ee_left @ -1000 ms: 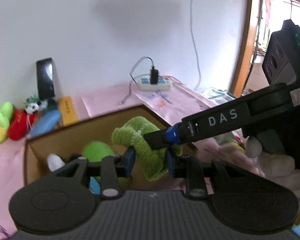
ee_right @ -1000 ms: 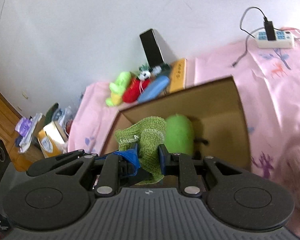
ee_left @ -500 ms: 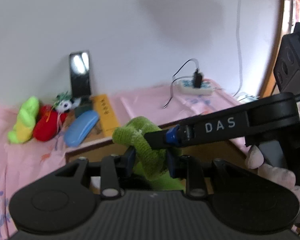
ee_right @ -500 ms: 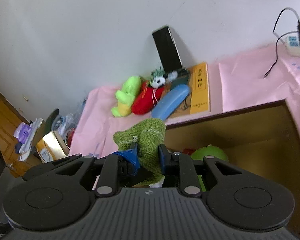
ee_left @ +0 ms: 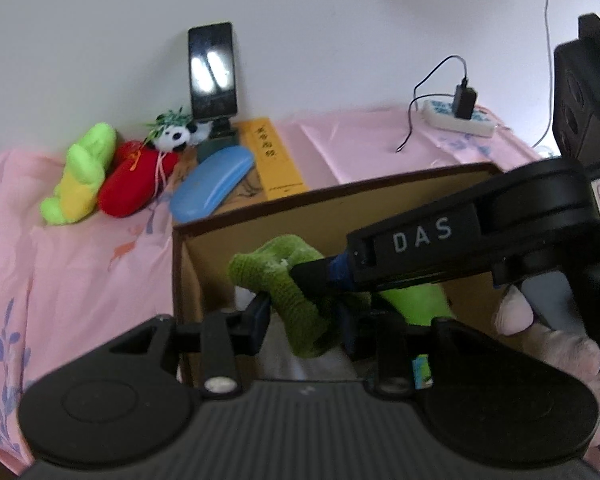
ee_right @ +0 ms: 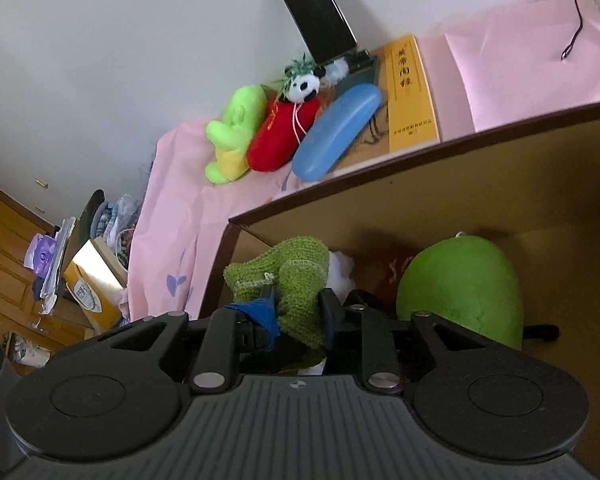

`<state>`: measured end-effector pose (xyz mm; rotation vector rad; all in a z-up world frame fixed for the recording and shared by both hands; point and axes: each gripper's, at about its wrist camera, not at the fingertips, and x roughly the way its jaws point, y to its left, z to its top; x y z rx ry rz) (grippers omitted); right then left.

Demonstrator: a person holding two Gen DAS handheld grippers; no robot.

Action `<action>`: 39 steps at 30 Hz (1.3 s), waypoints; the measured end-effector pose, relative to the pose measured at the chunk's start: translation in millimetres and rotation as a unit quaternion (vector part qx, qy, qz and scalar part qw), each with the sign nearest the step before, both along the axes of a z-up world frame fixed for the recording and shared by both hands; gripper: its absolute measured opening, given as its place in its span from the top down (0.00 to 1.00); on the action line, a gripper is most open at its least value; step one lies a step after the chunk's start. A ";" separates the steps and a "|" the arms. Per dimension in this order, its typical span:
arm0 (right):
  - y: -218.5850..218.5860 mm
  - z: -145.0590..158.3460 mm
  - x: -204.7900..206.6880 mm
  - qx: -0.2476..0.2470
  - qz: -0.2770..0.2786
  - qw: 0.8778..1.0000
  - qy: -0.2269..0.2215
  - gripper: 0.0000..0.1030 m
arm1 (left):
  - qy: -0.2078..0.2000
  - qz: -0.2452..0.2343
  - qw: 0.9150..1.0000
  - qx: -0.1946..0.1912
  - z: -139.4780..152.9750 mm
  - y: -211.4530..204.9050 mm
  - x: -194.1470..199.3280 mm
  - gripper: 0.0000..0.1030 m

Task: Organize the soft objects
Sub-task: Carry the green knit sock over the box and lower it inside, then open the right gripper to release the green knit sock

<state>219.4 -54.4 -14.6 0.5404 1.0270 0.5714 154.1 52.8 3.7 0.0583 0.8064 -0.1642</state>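
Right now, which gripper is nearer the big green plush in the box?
Right, narrowly. The right gripper reaches across just above the big green plush; the left gripper sits beside it, plush to its right. Both jaws are opening, knitted toy between them.

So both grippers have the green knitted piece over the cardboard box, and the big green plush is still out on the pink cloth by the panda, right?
Not quite. The big green plush is already inside the cardboard box, as the right wrist view shows. The rest holds: the green knitted piece sits between the fingers of both the left gripper and the right gripper, over the box; both are opening.
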 end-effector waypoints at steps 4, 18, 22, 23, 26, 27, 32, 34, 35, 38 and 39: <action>-2.9 -5.5 2.9 0.006 -0.002 1.000 0.013 0.91 | 0.000 0.011 1.000 0.015 -5.2 -0.2 0.0 0.46; -16.0 12.8 -8.7 0.006 -0.016 1.000 -0.014 0.90 | -0.020 0.053 0.998 0.017 11.1 -1.9 -26.4 0.42; -24.6 18.3 -17.1 0.000 -0.027 0.999 -0.023 0.89 | -0.022 0.067 0.997 0.012 19.0 -3.7 -38.4 0.42; -27.1 19.2 -20.0 -0.002 -0.030 0.999 -0.024 0.89 | -0.021 0.070 0.997 0.011 20.8 -4.6 -40.5 0.42; -33.2 22.0 -29.5 -0.011 -0.037 0.999 -0.026 0.89 | -0.017 0.078 0.997 0.004 26.8 -9.0 -48.7 0.42; -35.4 23.1 -32.8 -0.012 -0.039 0.999 -0.027 0.89 | -0.016 0.080 0.997 0.003 28.8 -11.4 -51.9 0.42; -43.0 27.7 -49.7 -0.029 -0.044 0.998 -0.036 0.89 | -0.008 0.086 0.996 0.003 34.4 -21.4 -62.7 0.42; -44.7 28.5 -56.1 -0.038 -0.045 0.997 -0.040 0.89 | -0.006 0.088 0.996 0.006 35.6 -24.5 -66.4 0.42; -45.3 28.9 -59.3 -0.042 -0.045 0.997 -0.043 0.89 | -0.005 0.090 0.996 0.008 36.0 -25.8 -67.8 0.42; -46.3 29.5 -69.4 -0.054 -0.043 0.996 -0.048 0.89 | -0.001 0.095 0.995 0.016 36.1 -30.1 -73.0 0.42; -46.7 29.9 -72.6 -0.058 -0.042 0.996 -0.050 0.89 | 0.000 0.095 0.995 0.017 36.0 -31.2 -74.8 0.42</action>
